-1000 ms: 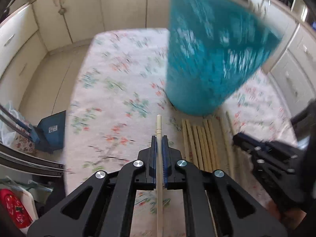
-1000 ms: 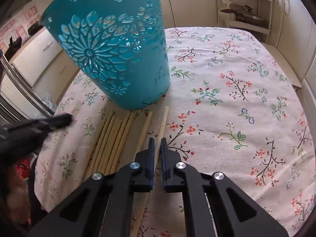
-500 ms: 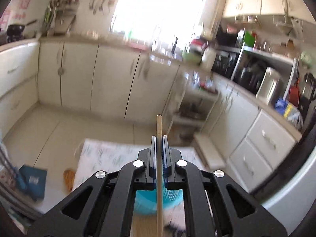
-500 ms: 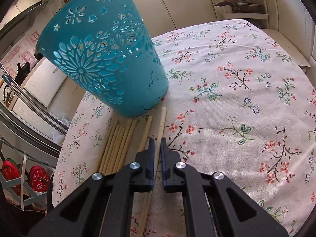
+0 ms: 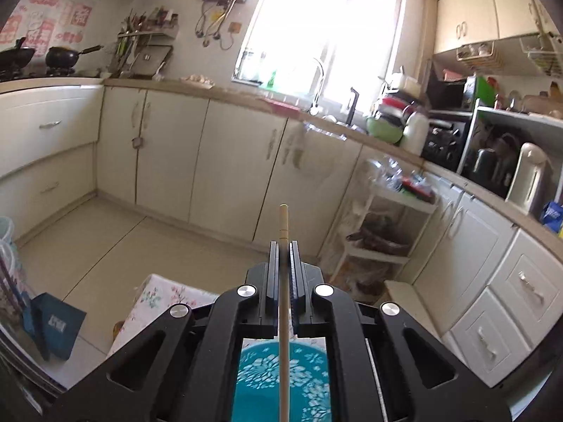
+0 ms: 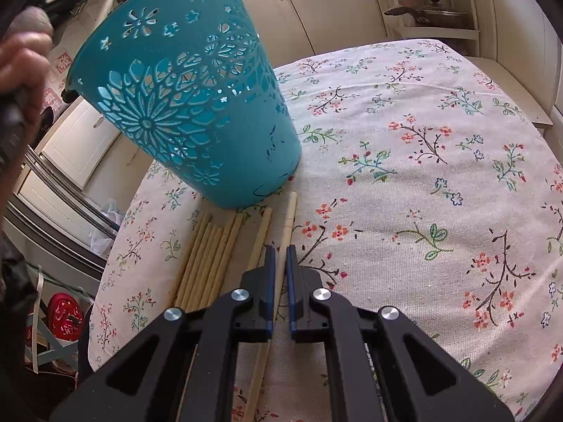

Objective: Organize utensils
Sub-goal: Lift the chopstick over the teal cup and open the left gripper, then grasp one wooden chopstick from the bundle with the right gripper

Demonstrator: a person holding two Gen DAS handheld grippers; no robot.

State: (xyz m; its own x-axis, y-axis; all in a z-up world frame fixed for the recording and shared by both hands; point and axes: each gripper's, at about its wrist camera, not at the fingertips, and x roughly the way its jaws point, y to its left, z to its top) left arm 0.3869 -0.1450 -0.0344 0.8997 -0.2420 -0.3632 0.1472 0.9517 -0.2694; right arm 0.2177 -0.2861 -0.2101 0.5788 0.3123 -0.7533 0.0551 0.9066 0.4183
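Cream kitchen cabinets (image 5: 225, 161) are running along the far wall under a bright window (image 5: 327, 24), and a table draped in a white cloth printed with small flowers (image 6: 422, 161) is filling the near ground. At the far left of the right wrist view a person's hand (image 6: 21, 66) is gripping a dark handle up beside the rim of a teal plastic basket with cut-out flower patterns (image 6: 197, 105), which is standing on the left part of the cloth. Just near of the basket's base, a bundle of pale wooden chopsticks (image 6: 207, 263) is lying side by side on the cloth, their far ends almost touching the basket. Right of that bundle a single wooden chopstick (image 6: 260, 235) is lying apart from it, and right again another pale chopstick (image 6: 289, 218) is passing between the fingers of the right gripper (image 6: 278, 249), whose jaws are pressing in on it while its far end is resting on the cloth close to the basket. In the left wrist view the left gripper (image 5: 283, 246) is clamping a thin light-wood chopstick (image 5: 283, 225) tightly between its closed jaws, the stick's tip poking out toward the cabinets; the gripper is hanging above the table, and the teal basket (image 5: 281, 379) is showing directly below it through the frame of the gripper, its open mouth facing up.
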